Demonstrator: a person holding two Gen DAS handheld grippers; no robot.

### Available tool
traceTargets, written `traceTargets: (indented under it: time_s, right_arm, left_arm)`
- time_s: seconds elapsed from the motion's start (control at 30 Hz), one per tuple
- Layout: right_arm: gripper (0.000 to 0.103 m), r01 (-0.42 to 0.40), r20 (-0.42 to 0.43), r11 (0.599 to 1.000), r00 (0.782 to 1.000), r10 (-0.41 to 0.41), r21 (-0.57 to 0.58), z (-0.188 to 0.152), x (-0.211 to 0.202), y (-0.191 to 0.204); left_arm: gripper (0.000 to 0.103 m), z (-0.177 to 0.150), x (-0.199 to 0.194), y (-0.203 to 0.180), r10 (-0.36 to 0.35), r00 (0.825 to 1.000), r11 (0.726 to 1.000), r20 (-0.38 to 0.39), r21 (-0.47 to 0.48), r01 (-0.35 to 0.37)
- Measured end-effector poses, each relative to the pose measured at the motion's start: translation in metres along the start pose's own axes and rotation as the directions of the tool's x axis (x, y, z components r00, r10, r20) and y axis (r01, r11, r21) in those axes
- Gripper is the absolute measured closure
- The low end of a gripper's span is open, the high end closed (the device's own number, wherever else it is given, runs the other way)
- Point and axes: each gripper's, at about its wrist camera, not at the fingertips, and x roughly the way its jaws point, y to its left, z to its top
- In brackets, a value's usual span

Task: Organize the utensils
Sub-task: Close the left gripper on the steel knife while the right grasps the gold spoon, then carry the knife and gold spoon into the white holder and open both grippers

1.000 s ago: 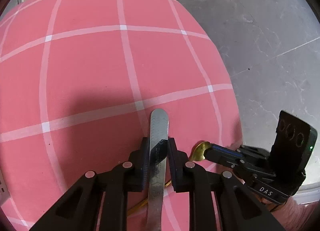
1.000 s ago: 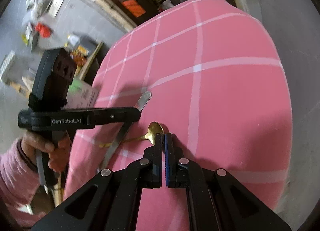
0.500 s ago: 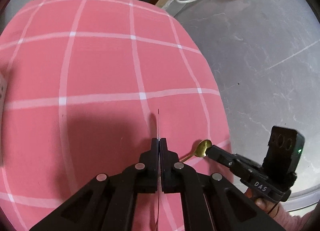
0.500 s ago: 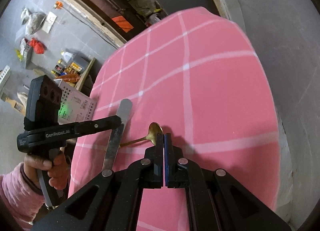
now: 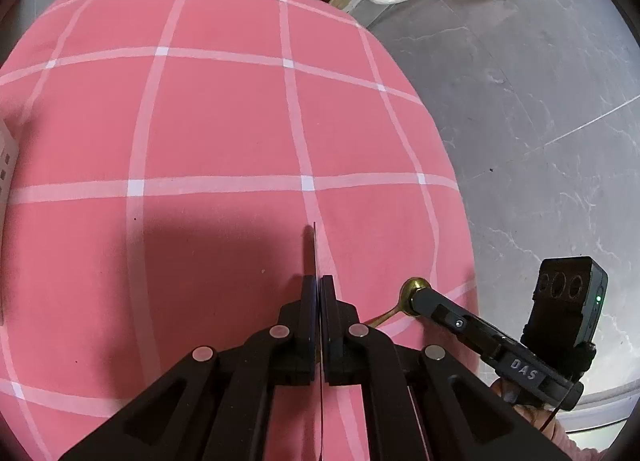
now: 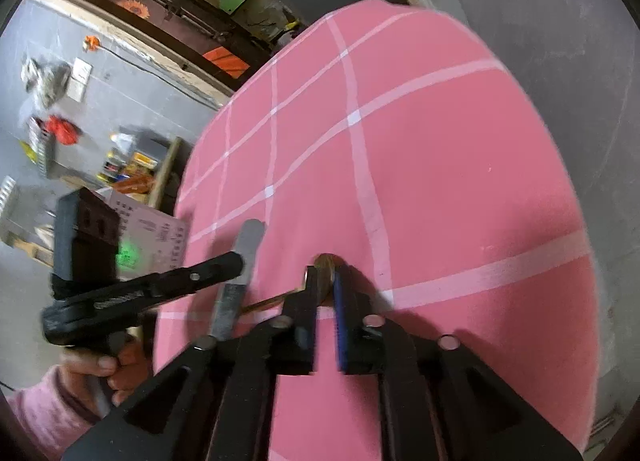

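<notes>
Left gripper [image 5: 320,293] is clamped tight on the flat steel utensil handle [image 6: 236,273], gripping it partway along its length. From the left wrist view the strip shows edge-on, a thin dark line running out past the fingertips over the pink checked tablecloth [image 5: 220,121]; from the right wrist view its broad face shows, rounded end lifted over the cloth.

Over to the right gripper [image 6: 324,281]: its jaws are easing apart around the bowl of the gold spoon [image 6: 325,264], which sits between the fingertips. The image is blurred, so I cannot tell if the pads press on it. The spoon's thin stem trails back toward the steel handle. A hand [image 6: 100,369] in a pink sleeve grips the left tool.
</notes>
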Motion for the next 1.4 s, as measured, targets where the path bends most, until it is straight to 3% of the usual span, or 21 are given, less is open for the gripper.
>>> traceTargets:
  time_s: [0.17, 0.27, 0.4, 0.57, 0.83, 1.0, 1.1, 1.17, 1.3, 1.4]
  right_arm:
    - [0.101, 0.026, 0.105, 0.999, 0.994, -0.021, -0.045, 0.004, -0.033, 0.016]
    - [0.101, 0.080, 0.194, 0.987, 0.980, -0.053, -0.138, 0.010, -0.063, 0.042]
    - [0.101, 0.165, 0.298, 0.951, 0.951, -0.083, -0.263, 0.018, -0.097, 0.078]
    - [0.101, 0.191, 0.375, 0.932, 0.925, -0.066, -0.307, 0.035, -0.128, 0.108]
    - [0.101, 0.186, 0.433, 0.897, 0.901, 0.006, -0.401, 0.053, -0.153, 0.173]
    - [0.101, 0.158, 0.457, 0.872, 0.886, 0.082, -0.463, 0.065, -0.156, 0.217]
    - [0.101, 0.142, 0.447, 0.852, 0.887, 0.116, -0.504, 0.069, -0.150, 0.245]
    - [0.101, 0.144, 0.435, 0.831, 0.891, 0.128, -0.538, 0.069, -0.141, 0.263]
    - [0.101, 0.153, 0.406, 0.767, 0.901, 0.150, -0.623, 0.065, -0.124, 0.299]
    - [0.101, 0.184, 0.385, 0.707, 0.913, 0.135, -0.683, 0.056, -0.109, 0.324]
  left_arm:
    - [0.101, -0.008, -0.026, -0.010, -0.038, 0.994, 0.998, 0.106, 0.050, 0.032]
    - [0.101, -0.015, -0.055, -0.020, -0.030, 0.979, 0.996, 0.204, 0.093, 0.011]
    - [0.101, -0.022, -0.102, -0.036, -0.008, 0.933, 0.987, 0.359, 0.155, -0.051]
    - [0.101, -0.024, -0.159, -0.042, 0.019, 0.867, 0.980, 0.497, 0.163, -0.115]
    - [0.101, -0.015, -0.232, -0.032, 0.068, 0.791, 0.975, 0.608, 0.127, -0.181]
    - [0.101, -0.011, -0.285, -0.012, 0.122, 0.724, 0.968, 0.679, 0.079, -0.237]
    - [0.101, -0.012, -0.312, 0.003, 0.160, 0.674, 0.962, 0.721, 0.038, -0.270]
    - [0.101, -0.011, -0.321, 0.013, 0.184, 0.654, 0.959, 0.734, 0.011, -0.283]
    - [0.101, -0.009, -0.329, 0.031, 0.220, 0.624, 0.952, 0.749, -0.027, -0.304]
    - [0.101, -0.007, -0.325, 0.038, 0.242, 0.616, 0.943, 0.749, -0.034, -0.330]
